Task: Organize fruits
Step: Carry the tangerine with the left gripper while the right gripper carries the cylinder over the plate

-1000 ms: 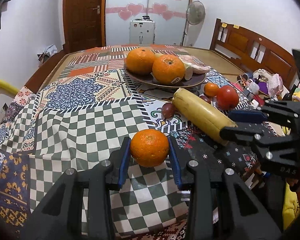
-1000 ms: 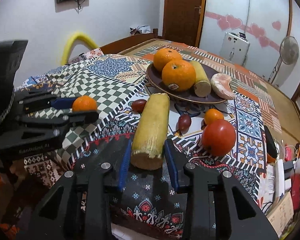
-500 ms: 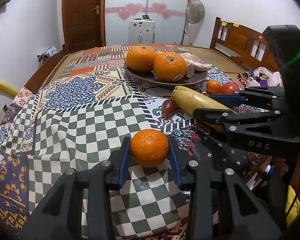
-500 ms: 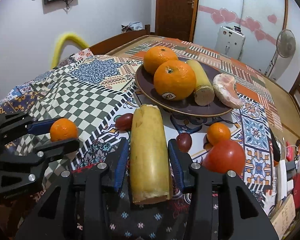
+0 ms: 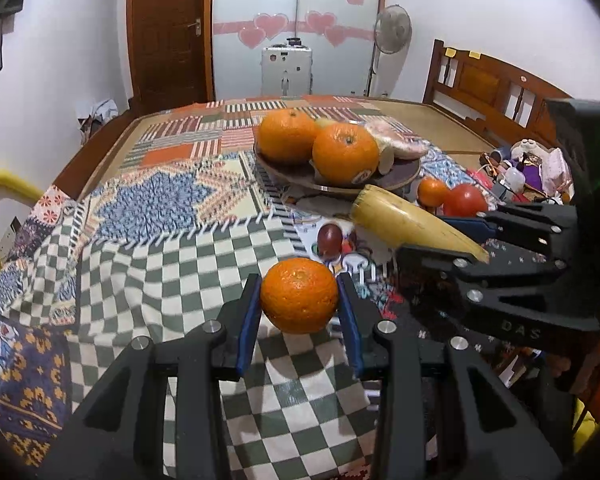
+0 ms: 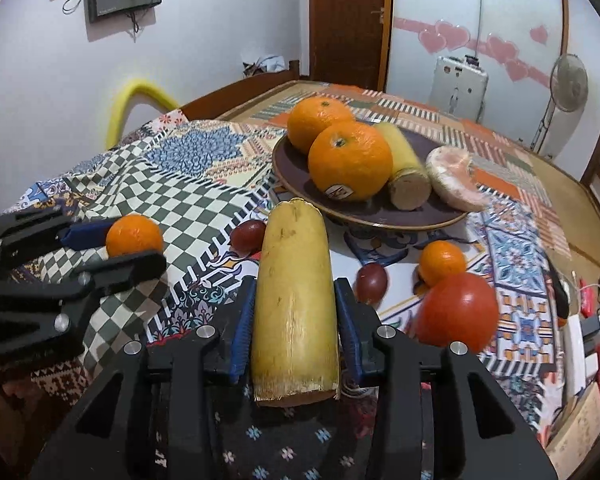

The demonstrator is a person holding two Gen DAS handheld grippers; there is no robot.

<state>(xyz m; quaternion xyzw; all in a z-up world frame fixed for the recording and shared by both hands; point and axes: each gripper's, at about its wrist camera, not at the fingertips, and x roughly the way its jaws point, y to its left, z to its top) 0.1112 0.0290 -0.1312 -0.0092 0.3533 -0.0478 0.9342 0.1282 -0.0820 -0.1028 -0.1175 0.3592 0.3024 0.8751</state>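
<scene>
My left gripper [image 5: 299, 300] is shut on a small orange [image 5: 299, 295] and holds it above the checked cloth; it also shows in the right wrist view [image 6: 134, 235]. My right gripper [image 6: 295, 292] is shut on a long yellow sugarcane piece [image 6: 295, 292], which points at the dark plate [image 6: 288, 168]; the piece also shows in the left wrist view [image 5: 412, 224]. The plate holds two big oranges [image 6: 350, 160], a second yellow piece [image 6: 404, 164] and a pink peeled fruit [image 6: 452, 178].
On the patchwork cloth lie a red tomato [image 6: 458, 312], a small orange [image 6: 442, 262] and two dark red grapes [image 6: 372, 278] near the plate. A yellow chair back [image 6: 140, 96] stands at the table's left. Clutter [image 5: 532, 168] lies off the right edge.
My right gripper has lifted the yellow piece and carried it forward toward the plate. My left gripper has raised the small orange slightly and moved forward.
</scene>
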